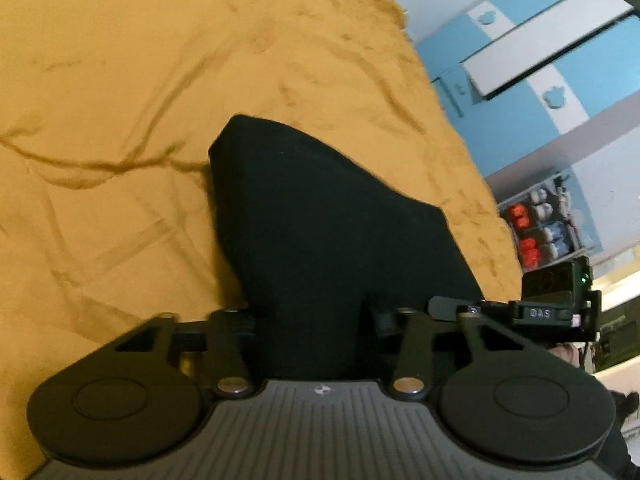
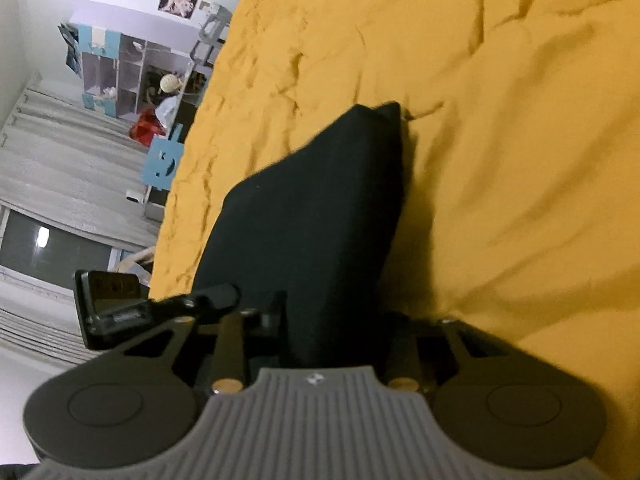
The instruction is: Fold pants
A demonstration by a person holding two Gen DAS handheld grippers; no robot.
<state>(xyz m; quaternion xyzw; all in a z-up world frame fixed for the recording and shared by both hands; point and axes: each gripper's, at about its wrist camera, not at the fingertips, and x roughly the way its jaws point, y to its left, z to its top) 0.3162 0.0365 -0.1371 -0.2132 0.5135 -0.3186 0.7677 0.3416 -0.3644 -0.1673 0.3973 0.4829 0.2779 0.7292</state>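
The black pants (image 1: 320,220) lie as a folded dark slab on a wrinkled mustard-yellow bed sheet (image 1: 120,80). Their near end runs up between the jaws of my left gripper (image 1: 312,312), which is shut on the cloth. The fabric fills the gap and hides the fingertips. In the right wrist view the same pants (image 2: 320,208) stretch from a far corner on the sheet (image 2: 500,120) back into my right gripper (image 2: 336,312). That gripper is shut on the cloth too, with its pads covered by it.
The bed's edge runs along the right of the left wrist view, with blue and white cabinets (image 1: 540,80) and a shelf of coloured items (image 1: 536,232) beyond. In the right wrist view, curtains (image 2: 60,160) and cubby shelves (image 2: 120,72) stand past the bed's left edge.
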